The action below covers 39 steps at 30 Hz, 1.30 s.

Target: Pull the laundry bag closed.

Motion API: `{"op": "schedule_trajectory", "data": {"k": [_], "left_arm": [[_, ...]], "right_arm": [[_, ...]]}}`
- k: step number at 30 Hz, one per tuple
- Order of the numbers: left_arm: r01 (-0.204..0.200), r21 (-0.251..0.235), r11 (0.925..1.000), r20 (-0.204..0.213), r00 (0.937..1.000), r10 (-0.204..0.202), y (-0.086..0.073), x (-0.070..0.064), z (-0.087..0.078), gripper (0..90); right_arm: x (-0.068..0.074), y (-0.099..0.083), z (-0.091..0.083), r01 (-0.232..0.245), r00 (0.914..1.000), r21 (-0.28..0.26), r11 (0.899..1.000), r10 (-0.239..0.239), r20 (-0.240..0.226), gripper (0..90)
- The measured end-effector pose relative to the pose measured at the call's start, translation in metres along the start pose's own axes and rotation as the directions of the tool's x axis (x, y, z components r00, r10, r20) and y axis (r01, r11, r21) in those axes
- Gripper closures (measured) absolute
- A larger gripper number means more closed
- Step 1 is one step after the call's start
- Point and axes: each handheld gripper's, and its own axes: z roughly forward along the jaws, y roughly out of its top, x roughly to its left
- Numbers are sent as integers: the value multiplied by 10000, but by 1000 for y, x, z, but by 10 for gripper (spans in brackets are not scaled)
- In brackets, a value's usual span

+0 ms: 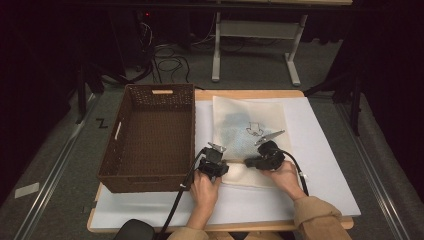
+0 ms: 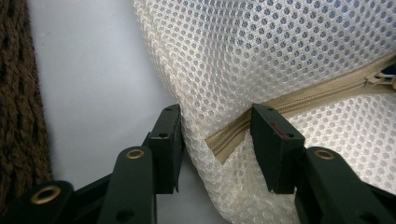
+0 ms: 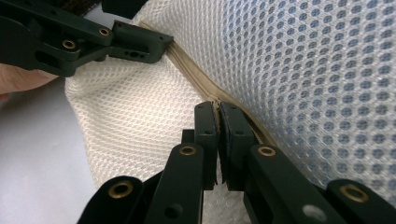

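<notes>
Brown wicker basket (image 1: 150,140) at nine o'clock on the white table mat (image 1: 320,165), nothing visible inside. Cream mesh laundry bag (image 1: 250,125) lying flat at the mat's centre, just right of the basket, something pale blue showing through the mesh. Small dark drawing printed on the bag, no readable writing. Left gripper (image 2: 215,135) at the bag's six o'clock edge, jaws spread, straddling a fold of mesh and the end of the tan zipper (image 2: 322,93). Right gripper (image 3: 218,135) beside it at three o'clock, clenched on the zipper seam.
</notes>
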Motion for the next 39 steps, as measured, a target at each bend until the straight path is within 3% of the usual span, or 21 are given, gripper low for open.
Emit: {"op": "schedule_trajectory", "data": {"k": [9,21,23,39], "left_arm": [[-2,-71,10000,9,10000,2,-1,0,0,550],[-10,-149,9999,17,10000,10,-2,0,0,550],[-6,-145,9999,11,10000,6,-2,0,0,550],[-6,-78,10000,34,10000,6,-2,0,0,549]], "right_arm": [[-1,-2,-3,173,9998,-87,9998,-173,61,877],[-4,-5,-7,102,9999,-146,9998,-101,48,876],[-4,-5,-8,-100,9999,-138,9999,100,20,876],[-5,-7,-10,-51,10000,-173,9998,52,81,876]]}}
